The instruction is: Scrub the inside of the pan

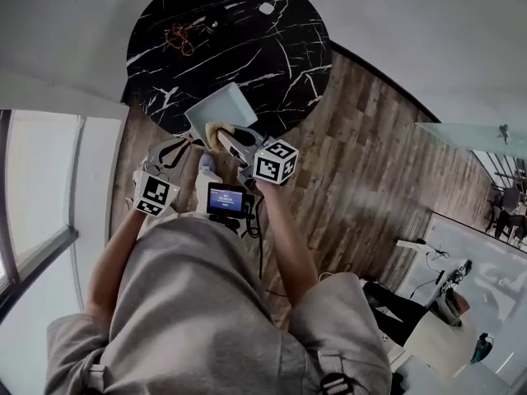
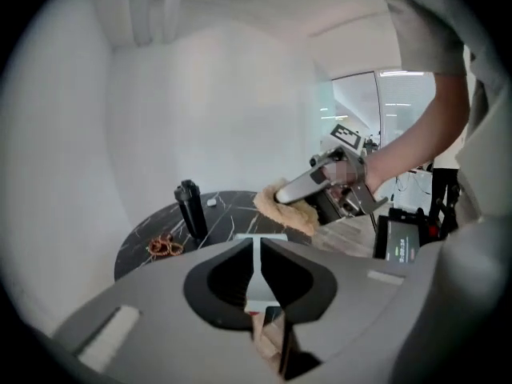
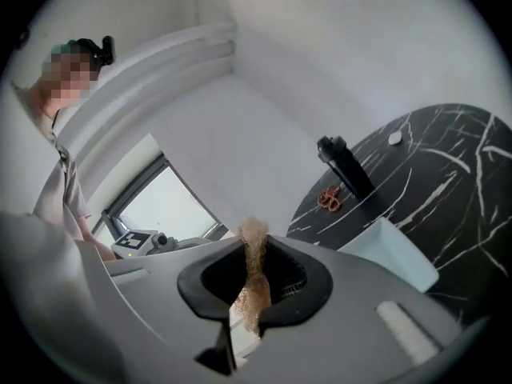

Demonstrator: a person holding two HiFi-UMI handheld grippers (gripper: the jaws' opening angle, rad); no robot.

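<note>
Our left tool (image 2: pixel 258 274) clenches the pan (image 1: pixel 219 109) at its near edge; our right tool (image 3: pixel 252 282), grasping the scrubber (image 3: pixel 254 246), hangs just beside that edge.

The left gripper (image 1: pixel 186 144) holds a pale pan (image 1: pixel 221 109), the right gripper (image 1: pixel 230 143) a tan scrubber (image 1: pixel 215 135).

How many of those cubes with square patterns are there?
2: one cube left of centre in the head view; the other cube right of it, nearer the pan. None seems hidden.
</note>
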